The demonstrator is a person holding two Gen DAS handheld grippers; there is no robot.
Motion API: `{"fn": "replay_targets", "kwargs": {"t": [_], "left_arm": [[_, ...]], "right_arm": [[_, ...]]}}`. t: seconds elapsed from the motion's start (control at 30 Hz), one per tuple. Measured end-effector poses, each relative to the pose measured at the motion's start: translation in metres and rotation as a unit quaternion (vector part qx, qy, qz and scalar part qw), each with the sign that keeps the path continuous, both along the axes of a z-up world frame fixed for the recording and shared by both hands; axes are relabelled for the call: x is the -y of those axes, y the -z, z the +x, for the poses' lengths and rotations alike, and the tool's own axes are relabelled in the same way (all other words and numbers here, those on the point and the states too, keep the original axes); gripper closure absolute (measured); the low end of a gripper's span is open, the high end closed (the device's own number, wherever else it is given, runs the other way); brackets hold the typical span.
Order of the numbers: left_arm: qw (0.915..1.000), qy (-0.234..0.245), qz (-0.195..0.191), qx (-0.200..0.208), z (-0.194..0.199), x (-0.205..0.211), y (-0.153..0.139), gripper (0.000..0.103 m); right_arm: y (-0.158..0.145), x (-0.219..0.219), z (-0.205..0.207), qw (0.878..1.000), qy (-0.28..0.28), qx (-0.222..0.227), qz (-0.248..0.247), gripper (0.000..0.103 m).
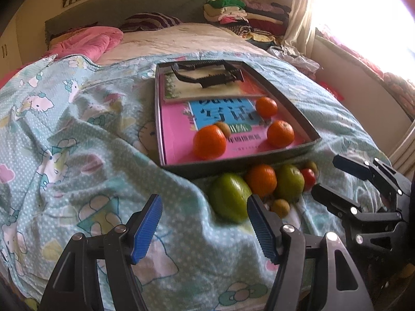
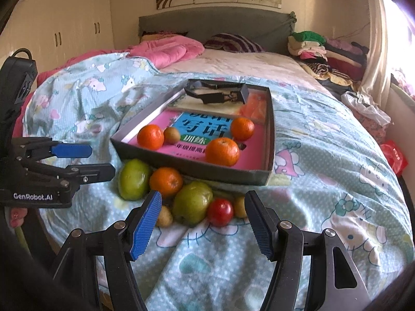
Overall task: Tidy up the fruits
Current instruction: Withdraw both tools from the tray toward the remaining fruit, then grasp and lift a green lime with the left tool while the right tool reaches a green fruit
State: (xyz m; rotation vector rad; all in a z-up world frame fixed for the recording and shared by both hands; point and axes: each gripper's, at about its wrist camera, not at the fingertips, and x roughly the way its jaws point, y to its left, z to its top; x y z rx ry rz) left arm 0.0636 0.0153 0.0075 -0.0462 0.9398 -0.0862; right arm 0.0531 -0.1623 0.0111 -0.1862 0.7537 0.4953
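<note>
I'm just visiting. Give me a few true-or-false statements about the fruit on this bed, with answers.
1. Three oranges lie in the box. True.
2. The red fruit is in the box. False: it lies on the bedspread, outside the box.
3. The left hand-held gripper grips a green fruit. False: it is open and holds nothing.
4. An orange lies between two green fruits outside the box. True.

Two wrist views, shared tray [image 1: 241,165]

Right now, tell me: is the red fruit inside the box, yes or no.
No: the red fruit lies on the blanket with the green fruits, in front of and outside the box.
</note>
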Motion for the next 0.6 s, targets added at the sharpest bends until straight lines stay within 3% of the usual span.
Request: {"fn": "replay_targets", "kwargs": {"t": [0.33, 0.6], "left_arm": [[0.9997, 0.023, 0.001, -0.009, 0.0, 0.016, 0.009, 0.036], [0.9988, 0.045, 0.014, -0.01, 0.017, 0.033, 0.016, 0.037]], "right_arm": [[0.013, -0.006, 0.008, 1.0, -0.009, -0.011, -0.026, 0.035], [0.024, -0.016, 0.029, 0.997, -0.047, -0.021, -0.058, 0.035]]}}
